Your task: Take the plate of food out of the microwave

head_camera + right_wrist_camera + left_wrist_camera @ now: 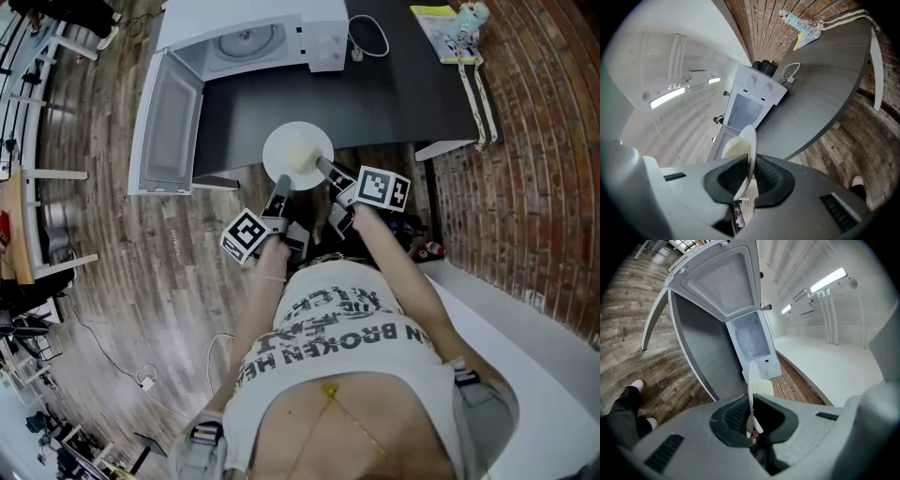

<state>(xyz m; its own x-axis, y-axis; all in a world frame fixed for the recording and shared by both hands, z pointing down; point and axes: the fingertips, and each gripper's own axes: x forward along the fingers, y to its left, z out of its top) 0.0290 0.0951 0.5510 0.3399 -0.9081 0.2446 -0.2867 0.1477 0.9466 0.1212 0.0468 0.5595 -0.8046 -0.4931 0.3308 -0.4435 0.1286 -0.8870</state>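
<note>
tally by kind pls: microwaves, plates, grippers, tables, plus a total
microwave, door open: 1
plate of food: 1
grippers, left gripper and right gripper, each clamped on the plate's rim: 2
dark table: 1
total: 5

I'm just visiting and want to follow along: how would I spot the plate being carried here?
Find the dark table with the white microwave, its door hanging open. At the table's near edge is a round white plate carrying pale yellowish food, pinched at its rim by the left gripper and right gripper. It is the only round dish outside the microwave.
</note>
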